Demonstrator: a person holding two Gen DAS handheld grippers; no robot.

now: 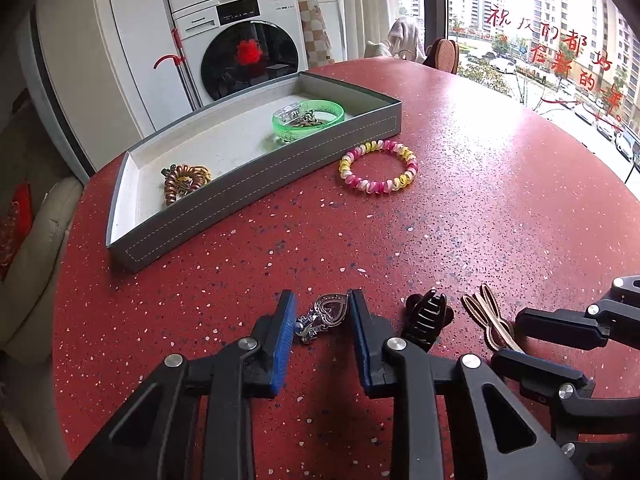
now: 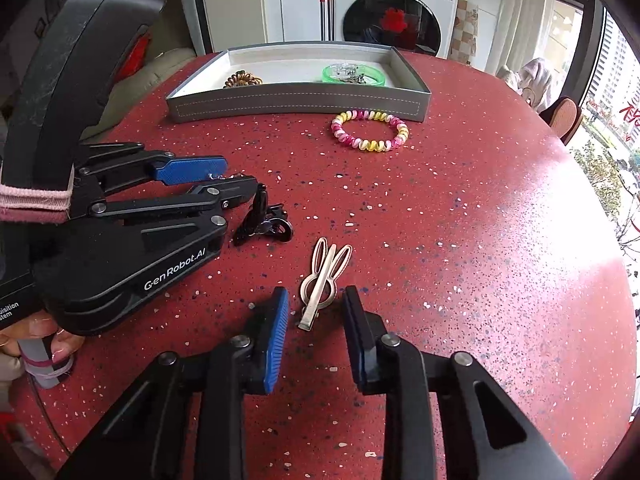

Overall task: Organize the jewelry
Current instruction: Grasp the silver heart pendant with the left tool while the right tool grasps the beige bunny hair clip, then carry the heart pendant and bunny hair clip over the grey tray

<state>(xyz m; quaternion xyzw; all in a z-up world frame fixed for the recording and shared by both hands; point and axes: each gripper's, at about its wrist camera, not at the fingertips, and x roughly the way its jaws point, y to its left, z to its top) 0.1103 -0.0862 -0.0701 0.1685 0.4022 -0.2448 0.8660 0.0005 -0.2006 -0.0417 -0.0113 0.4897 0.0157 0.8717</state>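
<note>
On the red speckled desk (image 1: pixel 460 208), the left claw (image 1: pixel 322 320) stands wide around a silver heart pendant (image 1: pixel 324 316) — its chain end is blurred. Beside it, the right claw (image 2: pixel 316 312) gapes wide about a rabbit-shaped clip (image 2: pixel 324 280). A black claw clip (image 1: pixel 426 320) lies between, partly hidden, and the grey tray (image 2: pixel 296 104) holds a green bangle (image 2: pixel 354 74) — small pieces inside it are unclear.

A home: a stacked front-loading washing machine (image 1: pixel 240 40) behind the red speckled table (image 1: pixel 480 220), a cream sofa (image 1: pixel 36 256), and a window (image 1: pixel 560 40) facing apartment towers
</note>
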